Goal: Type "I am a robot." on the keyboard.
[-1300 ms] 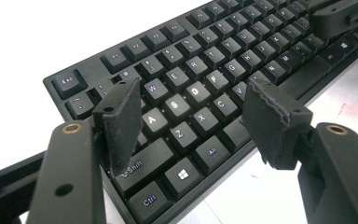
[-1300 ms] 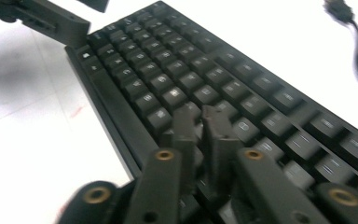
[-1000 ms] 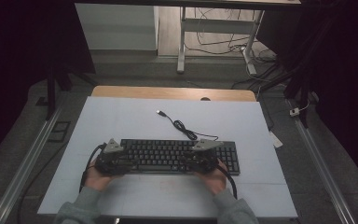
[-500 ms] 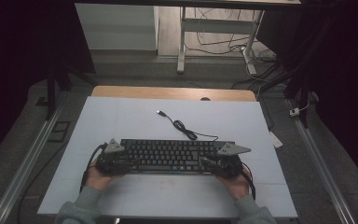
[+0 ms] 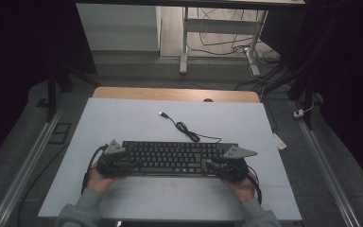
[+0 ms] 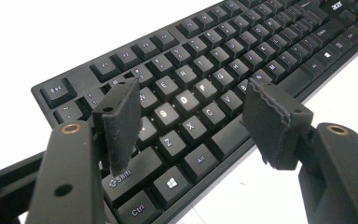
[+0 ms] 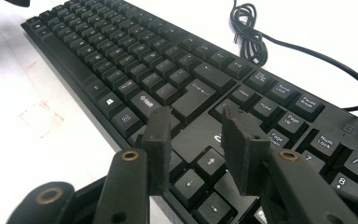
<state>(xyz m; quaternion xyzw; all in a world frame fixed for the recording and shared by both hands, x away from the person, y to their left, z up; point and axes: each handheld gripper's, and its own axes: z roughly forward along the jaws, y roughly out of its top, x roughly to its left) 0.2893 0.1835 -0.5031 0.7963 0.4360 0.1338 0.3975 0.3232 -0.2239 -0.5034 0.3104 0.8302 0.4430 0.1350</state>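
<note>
A black keyboard (image 5: 177, 157) lies flat near the front edge of the white tabletop (image 5: 123, 118), its long side running across the person's view. Its black cable (image 5: 184, 126) coils behind it and ends in a loose plug farther back on the tabletop.

The left claw (image 5: 125, 165) sits at the keyboard's left end, over the Shift, Z and Windows keys. Its jaws stand wide apart with nothing pinched between them; the pads (image 6: 121, 123) hang just above the keycaps.

The right claw (image 5: 213, 166) sits at the keyboard's right end, over the arrow keys, beside the number block. Its jaws have just been opening and now stand at a middling gap with only keys beneath them; the pads (image 7: 161, 140) grip nothing
</note>
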